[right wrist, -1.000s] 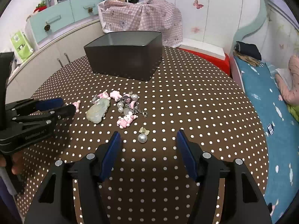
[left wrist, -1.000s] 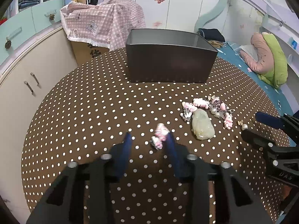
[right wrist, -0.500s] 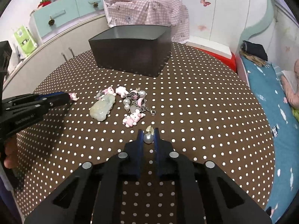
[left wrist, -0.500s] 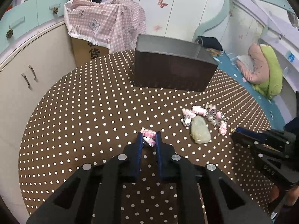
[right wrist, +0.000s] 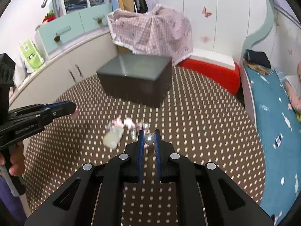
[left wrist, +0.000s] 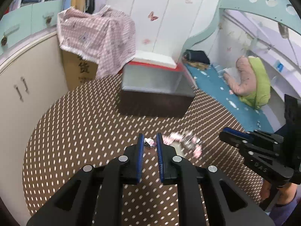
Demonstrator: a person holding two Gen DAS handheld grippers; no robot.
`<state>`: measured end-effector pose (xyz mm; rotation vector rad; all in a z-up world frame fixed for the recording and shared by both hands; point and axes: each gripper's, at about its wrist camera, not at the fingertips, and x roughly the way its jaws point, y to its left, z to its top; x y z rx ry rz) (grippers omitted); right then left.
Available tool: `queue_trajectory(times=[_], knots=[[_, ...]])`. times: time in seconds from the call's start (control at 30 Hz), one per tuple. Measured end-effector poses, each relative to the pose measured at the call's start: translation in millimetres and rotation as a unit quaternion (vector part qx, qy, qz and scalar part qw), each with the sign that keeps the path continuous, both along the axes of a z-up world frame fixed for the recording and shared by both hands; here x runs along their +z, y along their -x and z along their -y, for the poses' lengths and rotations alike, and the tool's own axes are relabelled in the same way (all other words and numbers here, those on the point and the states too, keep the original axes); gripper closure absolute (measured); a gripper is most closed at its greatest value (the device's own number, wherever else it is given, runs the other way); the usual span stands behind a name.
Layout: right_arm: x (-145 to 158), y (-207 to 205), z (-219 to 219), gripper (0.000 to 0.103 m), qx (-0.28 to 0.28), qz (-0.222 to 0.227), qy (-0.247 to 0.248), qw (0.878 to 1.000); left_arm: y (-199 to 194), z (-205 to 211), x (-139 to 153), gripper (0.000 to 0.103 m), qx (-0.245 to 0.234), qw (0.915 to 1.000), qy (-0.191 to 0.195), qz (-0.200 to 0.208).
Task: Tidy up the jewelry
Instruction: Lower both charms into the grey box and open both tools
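— Fingers first: how do they stand?
— Both pairs are nearly together. The left gripper [left wrist: 150, 143] pinches a small pink charm [left wrist: 149, 142]; the right gripper [right wrist: 149, 138] clamps a pearl bead [right wrist: 149, 139]. Both are lifted above the surface.
— And the surface, the room?
— A round surface [right wrist: 197, 128] in brown cloth with white dots, an open dark box [right wrist: 135, 79] at its far side. Behind it, a pink checked cloth [right wrist: 150, 28] over a carton, cabinets, and a bed with a blue sheet [right wrist: 272, 124].
— Anything hard to read?
— The remaining jewelry pile [right wrist: 122, 130] is smeared by motion; only a pale green stone [right wrist: 112, 138] stands out.
— Which way does the charm point?
— I cannot tell; it is too small and half hidden between the fingers.
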<state>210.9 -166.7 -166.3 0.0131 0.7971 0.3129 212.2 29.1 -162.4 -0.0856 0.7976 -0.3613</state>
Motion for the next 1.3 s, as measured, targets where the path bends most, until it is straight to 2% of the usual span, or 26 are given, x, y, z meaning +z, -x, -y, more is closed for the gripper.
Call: queue_trajectory(times=[0.27, 0.43, 0.57, 0.67, 0.93, 1.3], knots=[[39.0, -31.0, -0.2, 0.092, 0.003, 0.037, -0.015, 0.999, -30.5, 18.7, 41.7, 0.091, -0.031, 0.999, -0.001, 0.034], [51.5, -62.5, -8.6, 0.092, 0.005, 0.041, -0.028, 0.999, -72.4, 21.5, 51.9, 0.091, -0.034, 0.9991, 0.019, 0.019], [46.8, -88.9, -11.3, 0.092, 0.007, 0.024, -0.046, 0.999, -108.6, 20.5, 40.9, 0.091, -0.037, 0.9979, 0.047, -0.027], [36.5, -106.7, -16.6, 0.092, 0.009, 0.007, -0.053, 0.999, -127.1, 21.4, 28.6, 0.091, -0.027, 0.9973, 0.046, -0.051], [12.7, -127.8, -26.7, 0.092, 0.011, -0.019, -0.046, 0.999, -143.4, 25.1, 1.7, 0.091, -0.022, 0.9963, 0.03, -0.078], [-0.4, -138.7, -32.8, 0.092, 0.012, -0.035, -0.044, 0.998, -147.3, 16.9, -10.6, 0.09, -0.011, 0.9948, 0.035, -0.095]])
